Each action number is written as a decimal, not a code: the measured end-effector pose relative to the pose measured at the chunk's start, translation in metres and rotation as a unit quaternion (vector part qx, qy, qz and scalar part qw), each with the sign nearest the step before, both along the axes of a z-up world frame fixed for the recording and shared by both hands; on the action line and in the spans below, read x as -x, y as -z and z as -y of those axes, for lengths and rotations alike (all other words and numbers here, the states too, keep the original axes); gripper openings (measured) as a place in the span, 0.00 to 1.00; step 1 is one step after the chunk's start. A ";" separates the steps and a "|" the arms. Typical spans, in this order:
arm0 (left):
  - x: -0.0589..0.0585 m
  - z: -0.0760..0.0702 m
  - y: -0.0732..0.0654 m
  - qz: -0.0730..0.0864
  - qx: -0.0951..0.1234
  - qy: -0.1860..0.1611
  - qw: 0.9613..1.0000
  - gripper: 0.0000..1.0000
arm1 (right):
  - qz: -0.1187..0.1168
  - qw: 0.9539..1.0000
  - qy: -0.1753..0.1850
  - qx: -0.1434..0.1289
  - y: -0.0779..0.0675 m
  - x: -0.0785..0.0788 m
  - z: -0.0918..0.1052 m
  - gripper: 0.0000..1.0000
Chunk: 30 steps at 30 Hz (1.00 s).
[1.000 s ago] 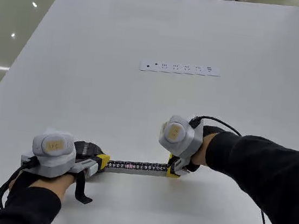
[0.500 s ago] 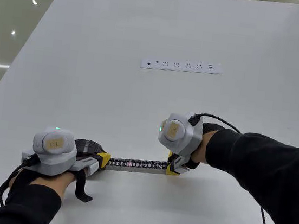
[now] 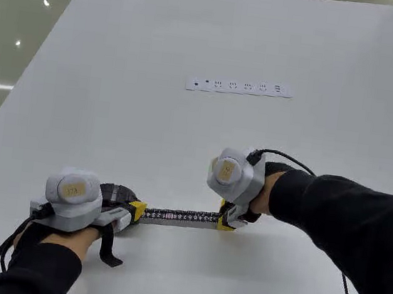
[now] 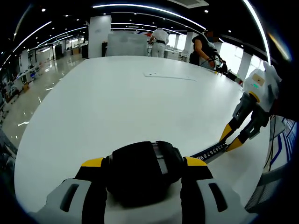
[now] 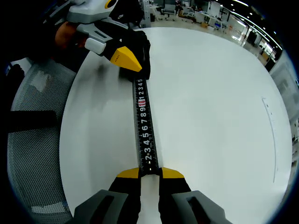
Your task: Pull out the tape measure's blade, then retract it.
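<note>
L gripper [image 3: 129, 214] clamping black tape measure case [image 4: 142, 170] at near-left of tabletop [image 3: 267, 41]. R gripper [image 5: 149, 175] pinching blade [image 5: 143, 121] tip to its right; blade lying flat betw. both, partly out. Power strip [image 3: 238, 87] sitting farther back, well apart.

Between the left gripper's [image 4: 145, 163] yellow-tipped grey jaws the case [image 4: 140, 179] is showing black; ahead of the right gripper [image 5: 149, 173] the blade [image 5: 142, 121] is showing black with white numerals and one red patch.
</note>
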<state>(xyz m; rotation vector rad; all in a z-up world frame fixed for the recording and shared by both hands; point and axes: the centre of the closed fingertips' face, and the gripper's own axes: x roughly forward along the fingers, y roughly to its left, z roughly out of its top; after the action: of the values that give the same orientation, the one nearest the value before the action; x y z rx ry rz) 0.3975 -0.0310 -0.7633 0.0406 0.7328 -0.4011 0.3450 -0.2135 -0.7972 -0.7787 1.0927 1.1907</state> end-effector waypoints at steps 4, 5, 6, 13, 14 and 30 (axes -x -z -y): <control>0.000 0.000 0.001 0.001 -0.002 0.001 1.000 0.59 | -0.002 1.000 0.001 0.001 0.000 0.000 -0.002 0.09; 0.000 0.000 0.001 0.001 -0.003 0.001 1.000 0.59 | -0.003 1.000 0.001 0.001 -0.001 0.000 -0.002 0.09; 0.000 0.000 0.001 0.002 -0.004 0.003 1.000 0.59 | -0.003 1.000 0.001 0.001 -0.001 0.000 -0.002 0.09; -0.001 -0.002 0.001 -0.004 0.008 -0.002 1.000 0.58 | -0.004 1.000 0.002 -0.011 -0.001 -0.001 -0.004 0.09; -0.001 -0.002 0.000 -0.007 0.015 -0.004 1.000 0.58 | -0.002 1.000 0.002 -0.015 -0.001 -0.001 -0.005 0.09; 0.000 -0.001 0.000 -0.005 0.013 0.003 1.000 0.58 | 0.003 0.999 0.005 -0.037 -0.002 0.000 -0.008 0.09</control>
<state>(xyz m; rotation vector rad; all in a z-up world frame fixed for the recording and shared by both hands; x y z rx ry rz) 0.3975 -0.0297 -0.7633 0.0151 0.7381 -0.4167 0.3453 -0.2060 -0.7947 -0.7193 1.0405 1.2131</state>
